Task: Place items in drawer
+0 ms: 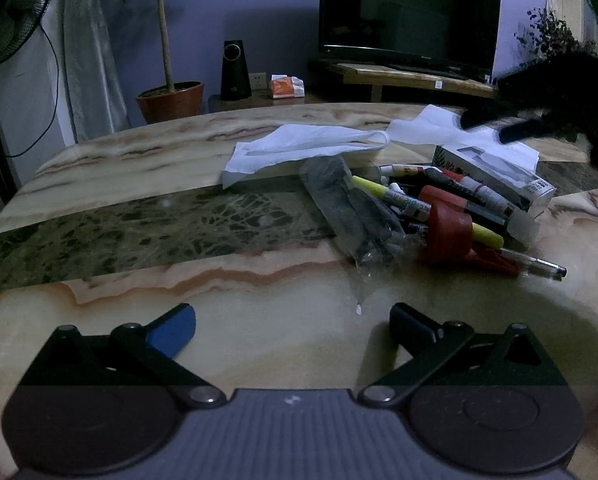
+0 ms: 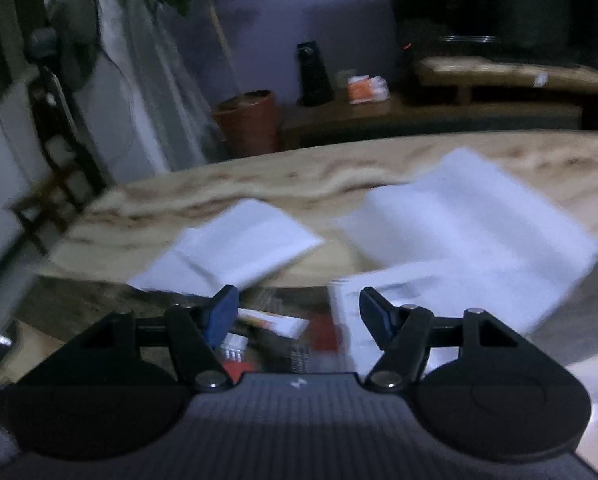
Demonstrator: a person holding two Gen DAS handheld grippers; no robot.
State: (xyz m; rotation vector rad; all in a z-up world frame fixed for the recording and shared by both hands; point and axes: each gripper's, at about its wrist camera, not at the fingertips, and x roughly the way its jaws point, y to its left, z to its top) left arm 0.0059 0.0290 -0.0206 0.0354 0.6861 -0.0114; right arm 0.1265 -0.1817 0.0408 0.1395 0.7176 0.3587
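Marble-patterned table (image 1: pixel 139 320) fills the left wrist view, and the left hand-held gripper (image 1: pixel 293 322) hovers low over a bare stretch of it, jaws spread wide with nothing between them. Further right lies a white cloth (image 1: pixel 299 148), then a clear plastic bag (image 1: pixel 351 212) with dark contents. Beside the bag sits a heap of pens and markers (image 1: pixel 439 200), a red clip-like piece (image 1: pixel 449 232) among them, and a boxed item (image 1: pixel 495 178) at the heap's far side. The right hand-held gripper (image 2: pixel 297 312) appears in its own blurred view, jaws apart and empty, above the heap, white sheets (image 2: pixel 459 220) beyond. No drawer is in view.
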